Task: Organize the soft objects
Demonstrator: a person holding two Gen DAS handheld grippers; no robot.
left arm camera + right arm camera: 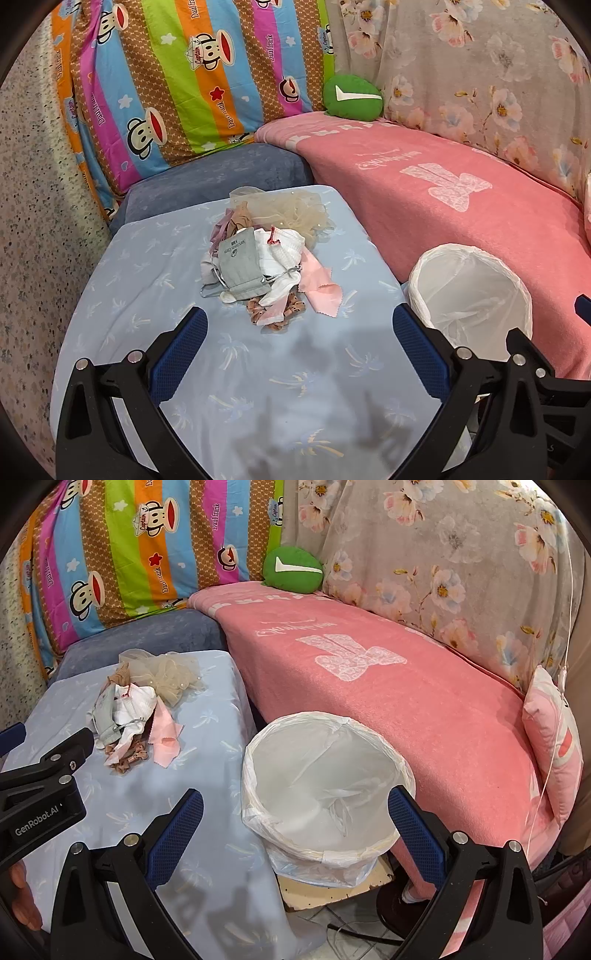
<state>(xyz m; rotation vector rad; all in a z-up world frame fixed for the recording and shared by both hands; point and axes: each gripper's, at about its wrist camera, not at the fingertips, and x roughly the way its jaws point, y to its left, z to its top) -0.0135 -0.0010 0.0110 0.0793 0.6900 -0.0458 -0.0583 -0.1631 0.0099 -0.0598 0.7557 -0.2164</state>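
— What lies on the blue table (207, 760)?
— 1 pile of small clothes (136, 712), far from the wide-open right gripper (295, 812).
— And beside it?
— 1 white lined bin (325, 786), against the pink couch (424, 709).

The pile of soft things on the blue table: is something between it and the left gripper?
Nothing visible is in the way. The left gripper is open and points at the pile of soft things, with only bare blue tablecloth between them. The lined bin stands off to the right of that path, beside the table.
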